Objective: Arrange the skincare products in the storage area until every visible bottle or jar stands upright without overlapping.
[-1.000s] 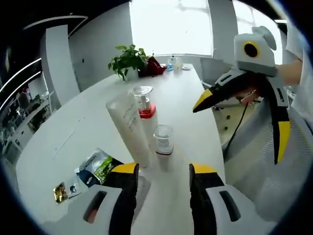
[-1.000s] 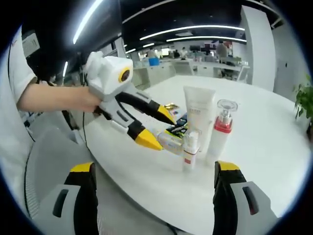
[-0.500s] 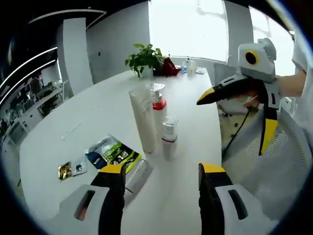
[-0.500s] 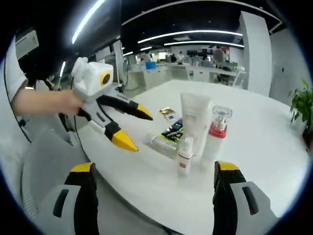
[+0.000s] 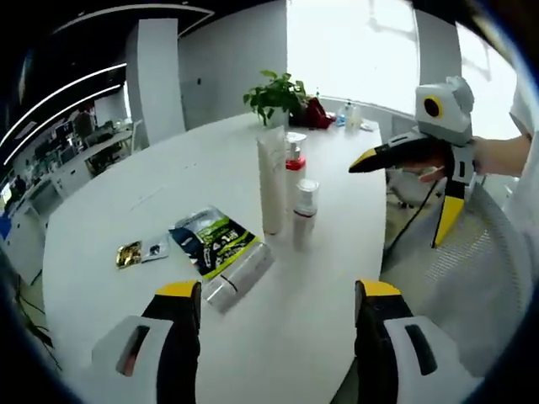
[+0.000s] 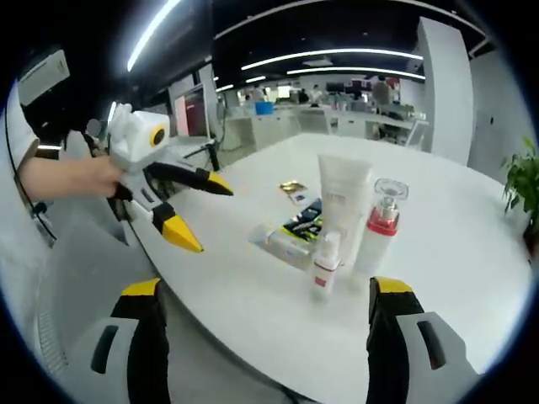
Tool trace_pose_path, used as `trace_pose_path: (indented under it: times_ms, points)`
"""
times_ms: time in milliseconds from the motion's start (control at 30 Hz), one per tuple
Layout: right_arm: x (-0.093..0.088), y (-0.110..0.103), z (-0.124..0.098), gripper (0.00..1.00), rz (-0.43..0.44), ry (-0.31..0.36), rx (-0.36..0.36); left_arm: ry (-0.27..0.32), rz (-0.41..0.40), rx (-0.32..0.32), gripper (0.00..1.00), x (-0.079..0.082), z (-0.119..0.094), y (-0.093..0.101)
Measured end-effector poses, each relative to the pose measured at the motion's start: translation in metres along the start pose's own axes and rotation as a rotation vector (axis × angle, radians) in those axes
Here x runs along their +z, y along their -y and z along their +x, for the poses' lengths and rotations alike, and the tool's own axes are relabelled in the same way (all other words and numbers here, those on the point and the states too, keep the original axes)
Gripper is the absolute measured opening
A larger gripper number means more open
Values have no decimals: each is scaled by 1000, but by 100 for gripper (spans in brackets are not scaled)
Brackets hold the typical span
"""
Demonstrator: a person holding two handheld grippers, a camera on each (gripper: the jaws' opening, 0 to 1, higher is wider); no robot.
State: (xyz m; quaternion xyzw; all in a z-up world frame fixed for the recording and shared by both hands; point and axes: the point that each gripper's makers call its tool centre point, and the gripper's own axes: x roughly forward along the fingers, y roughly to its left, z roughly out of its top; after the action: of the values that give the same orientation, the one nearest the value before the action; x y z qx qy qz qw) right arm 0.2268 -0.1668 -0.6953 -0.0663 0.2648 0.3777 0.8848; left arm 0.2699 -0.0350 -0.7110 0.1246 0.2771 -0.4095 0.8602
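Both of my hand-held grippers, left [image 5: 274, 307] and right [image 6: 263, 303], had drawn back from the bench [image 5: 101, 219] with jaws apart and empty, three products [image 5: 286, 189] standing upright, one tube [image 5: 240, 276] still lying flat nearby.

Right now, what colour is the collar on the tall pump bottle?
Red, on the pump bottle; clearest in the right gripper view.

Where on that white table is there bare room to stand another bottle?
Bare table lies wide between the packets and the plant, and along the near edge before the tube lying flat. It is crowded where the tall tube, red-collared bottle, small bottle and green packet cluster.
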Motion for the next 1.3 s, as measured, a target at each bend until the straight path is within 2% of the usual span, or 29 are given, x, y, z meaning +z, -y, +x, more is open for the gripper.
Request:
trace_pose_path:
  times_ms: [133,333,667,833,900,1300]
  points:
    - [0,-1,0,99,-6,-5,4,3,-26,30,81,-6,-10,-6]
    - [-1,-1,0,99,-6,-8,4,16,-80,74,86,-13,-24,-9]
    - [-2,-3,1,99,-21,-17,12,26,-157,112,92,-27,-45,-16]
    - [-2,-3,1,99,-24,-20,15,57,-206,136,93,-27,-57,-18]
    - [-3,-3,1,99,-26,-21,15,57,-217,145,93,-32,-62,-22]
    - [-4,-4,2,99,-34,-27,17,36,-269,174,99,-48,-79,-10]
